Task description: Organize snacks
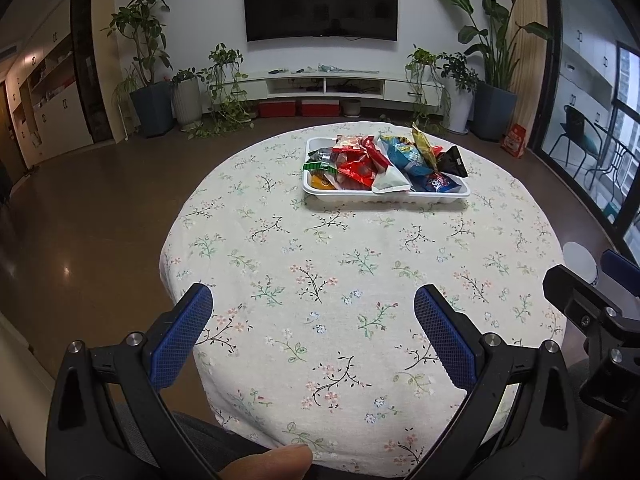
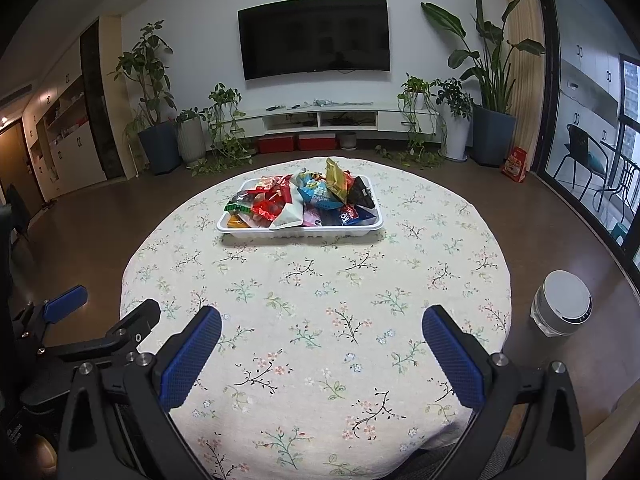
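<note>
A fingertip (image 1: 280, 458) shows at 6 o'clock in the left wrist view only, closest to the lens. The round table (image 1: 360, 280), under a floral cloth, fills both views. The left gripper (image 1: 314, 334) and right gripper (image 2: 322, 354) hover over its near edge, jaws spread wide, holding nothing. The white tray (image 1: 386, 196), heaped with snack packets (image 1: 384, 160), sits on the table's far side at 12 o'clock, well apart from both grippers. A white round-lidded container (image 2: 562, 308) on the floor at 3 o'clock is clear only from the right wrist.
</note>
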The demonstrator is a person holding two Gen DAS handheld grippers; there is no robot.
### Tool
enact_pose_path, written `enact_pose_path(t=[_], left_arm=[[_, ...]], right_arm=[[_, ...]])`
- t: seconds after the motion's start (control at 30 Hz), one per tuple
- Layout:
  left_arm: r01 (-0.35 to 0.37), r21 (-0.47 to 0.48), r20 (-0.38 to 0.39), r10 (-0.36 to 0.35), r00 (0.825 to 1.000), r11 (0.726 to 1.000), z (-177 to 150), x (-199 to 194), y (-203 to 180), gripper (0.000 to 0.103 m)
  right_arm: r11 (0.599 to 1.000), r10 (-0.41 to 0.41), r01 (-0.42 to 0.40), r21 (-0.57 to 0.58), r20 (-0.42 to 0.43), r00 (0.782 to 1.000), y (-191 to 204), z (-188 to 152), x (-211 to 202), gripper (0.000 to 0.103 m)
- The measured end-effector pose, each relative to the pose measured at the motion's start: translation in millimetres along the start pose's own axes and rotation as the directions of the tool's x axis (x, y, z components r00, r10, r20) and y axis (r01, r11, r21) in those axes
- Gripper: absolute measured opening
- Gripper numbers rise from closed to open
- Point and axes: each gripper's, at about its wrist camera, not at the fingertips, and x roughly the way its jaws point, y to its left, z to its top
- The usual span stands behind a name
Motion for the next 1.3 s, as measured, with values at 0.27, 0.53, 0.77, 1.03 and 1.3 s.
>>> enact_pose_path(t=[0.27, 0.53, 0.77, 1.03, 1.3], left_arm=[[0.003, 0.004, -0.002, -0.003, 1.000, 1.000, -1.9, 1.4, -1.4, 0.103], [0.004, 0.004, -0.005, -0.004, 1.000, 1.000, -2.0, 1.9, -2.0, 0.103], [0.009, 0.007, -0.007, -0.009, 1.000, 1.000, -2.6, 2.3, -3.4, 0.103], [0.012, 0.008, -0.009, -0.012, 1.000, 1.000, -3.5, 2.4, -3.9, 0.103], [0.011, 0.008, -0.009, -0.011, 1.000, 1.000, -3.5, 2.3, -4.6, 0.103]], right_arm=[[1.000, 0.000, 0.000, 0.001, -0.009, 1.000, -1.1, -1.4, 1.4, 0.103], [1.000, -0.002, 0.002, 0.002, -0.011, 1.000, -1.5, -1.7, 1.5, 0.103], [1.000, -0.003, 0.003, 0.001, -0.013, 1.000, -1.7, -1.5, 1.4, 0.103], [1.000, -0.004, 0.004, 0.002, -0.015, 1.000, -1.9, -1.5, 1.1, 0.103], [1.000, -0.004, 0.004, 0.004, -0.018, 1.000, -2.0, -0.9, 0.8, 0.103]])
